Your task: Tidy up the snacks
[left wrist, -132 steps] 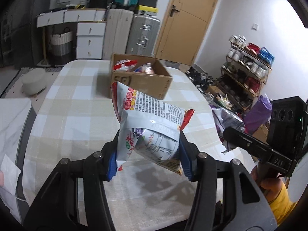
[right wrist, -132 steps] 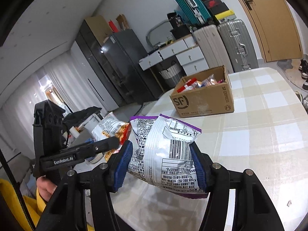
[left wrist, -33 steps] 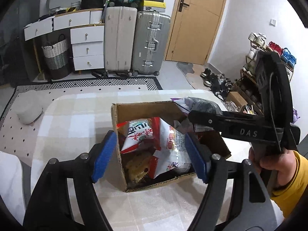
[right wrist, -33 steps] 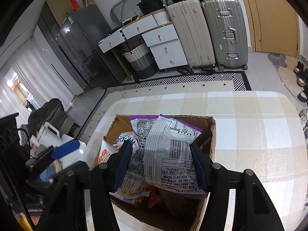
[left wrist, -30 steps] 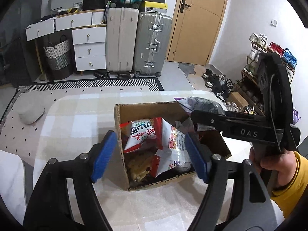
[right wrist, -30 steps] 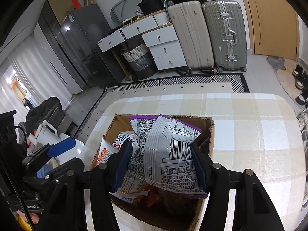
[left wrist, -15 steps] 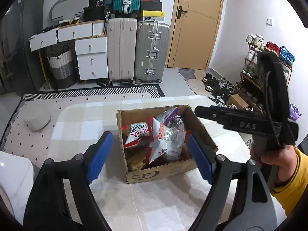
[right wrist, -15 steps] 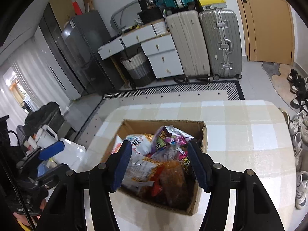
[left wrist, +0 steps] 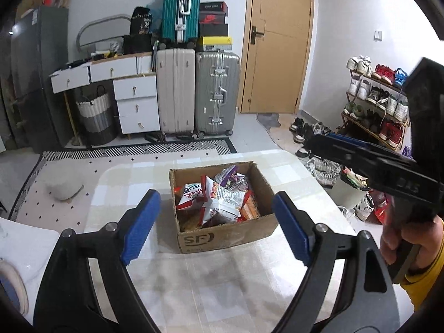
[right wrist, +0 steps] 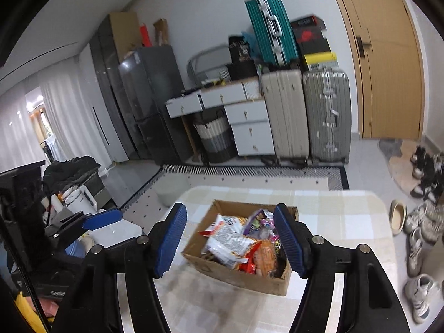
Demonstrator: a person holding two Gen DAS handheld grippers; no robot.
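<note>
Left gripper (left wrist: pixel 213 222) hangs low in frame, jaws spread, nothing held. Centre frame, the cardboard box (left wrist: pixel 222 234) on the checked tabletop (left wrist: pixel 222 283) brims with snack packets (left wrist: pixel 219 197) — packing looks done. Right gripper (right wrist: pixel 230 238) — jaws spread, nothing held.

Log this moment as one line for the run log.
left hand-held gripper: open, empty | right hand-held gripper: open, empty | snack bags: in cardboard box | box: on table
</note>
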